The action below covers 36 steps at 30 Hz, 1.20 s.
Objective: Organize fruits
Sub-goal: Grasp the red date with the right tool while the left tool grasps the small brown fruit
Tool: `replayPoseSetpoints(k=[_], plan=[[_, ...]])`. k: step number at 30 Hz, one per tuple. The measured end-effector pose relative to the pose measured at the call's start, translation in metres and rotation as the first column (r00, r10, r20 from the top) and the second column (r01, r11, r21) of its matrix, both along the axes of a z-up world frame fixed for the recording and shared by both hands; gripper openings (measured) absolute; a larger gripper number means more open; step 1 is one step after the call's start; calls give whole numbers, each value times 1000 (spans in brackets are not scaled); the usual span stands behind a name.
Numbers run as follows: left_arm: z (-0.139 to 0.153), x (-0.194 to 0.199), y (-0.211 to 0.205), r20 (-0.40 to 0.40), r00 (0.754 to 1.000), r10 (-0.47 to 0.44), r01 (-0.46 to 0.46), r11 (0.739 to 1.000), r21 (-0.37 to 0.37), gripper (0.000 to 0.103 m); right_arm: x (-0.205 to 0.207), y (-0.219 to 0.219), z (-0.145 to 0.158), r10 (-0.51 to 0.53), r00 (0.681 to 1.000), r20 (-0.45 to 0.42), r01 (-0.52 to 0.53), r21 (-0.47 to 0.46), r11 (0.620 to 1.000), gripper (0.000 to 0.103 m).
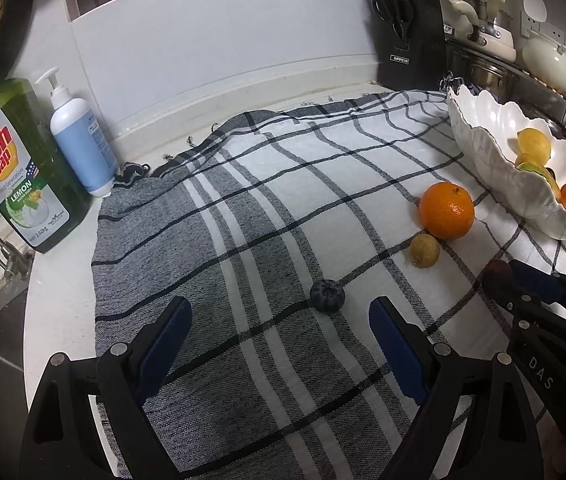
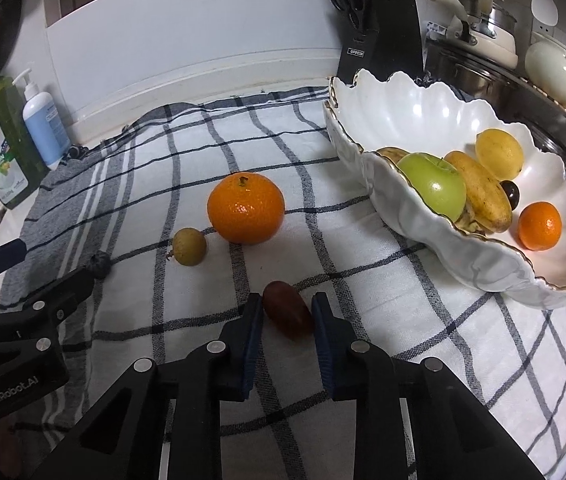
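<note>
My right gripper (image 2: 287, 301) is shut on a small dark red oval fruit (image 2: 285, 314) that rests on the checked cloth (image 2: 363, 320); the same fruit (image 1: 497, 276) shows at the right of the left wrist view. My left gripper (image 1: 280, 306) is open over the cloth, with a dark blueberry-like fruit (image 1: 327, 296) just ahead of its right finger and untouched. A large orange (image 2: 246, 208) and a small yellow-green fruit (image 2: 189, 246) lie loose on the cloth. The white scalloped bowl (image 2: 423, 216) at the right holds a green apple (image 2: 433, 188), a banana, a lemon and a small orange.
A green dish soap bottle (image 1: 15, 168) and a white pump bottle (image 1: 81, 144) stand at the left by a tap (image 1: 7, 256). A black knife block (image 1: 413, 40) and stacked pots (image 2: 483, 40) are at the back right behind the bowl.
</note>
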<state>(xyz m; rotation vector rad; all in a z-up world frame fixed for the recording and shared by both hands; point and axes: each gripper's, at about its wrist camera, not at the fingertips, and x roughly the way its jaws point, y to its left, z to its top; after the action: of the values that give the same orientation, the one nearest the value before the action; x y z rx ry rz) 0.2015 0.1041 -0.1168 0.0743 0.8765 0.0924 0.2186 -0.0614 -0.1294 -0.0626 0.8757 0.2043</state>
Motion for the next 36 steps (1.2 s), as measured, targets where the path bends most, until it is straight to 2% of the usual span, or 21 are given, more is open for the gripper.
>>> replayPoseSetpoints(k=[7,12,16,24,28,35,36], plan=[[9,1,-14,14,999,-42,42,999,-17,90,-12,-11,17,-19,999,37,18,29,999,26],[12,9,-35,-1,994,-113,113,993,-28,78,-20,-22,39,-53,994,95,50,35,998,26],[11,18,-48,-5,988,-157,156,986,-50,74,-20,-28,50,-69,990,120,65,36,997,26],[2,37,-63,-31,975,-222,219,972,-82,60,-15,-37,51,-87,989,117,82,47,996,26],[-5,44,-67,-54,972,-228,224,972,-71,53,-13,-38,50,-90,989,114,85,45,995,26],[-16,50,-69,-80,968,-239,230,967,-111,43,-11,-37,47,-87,990,107,83,41,996,26],[-16,50,-70,-77,968,-241,231,966,-114,38,-11,-38,46,-88,990,106,84,42,996,26]])
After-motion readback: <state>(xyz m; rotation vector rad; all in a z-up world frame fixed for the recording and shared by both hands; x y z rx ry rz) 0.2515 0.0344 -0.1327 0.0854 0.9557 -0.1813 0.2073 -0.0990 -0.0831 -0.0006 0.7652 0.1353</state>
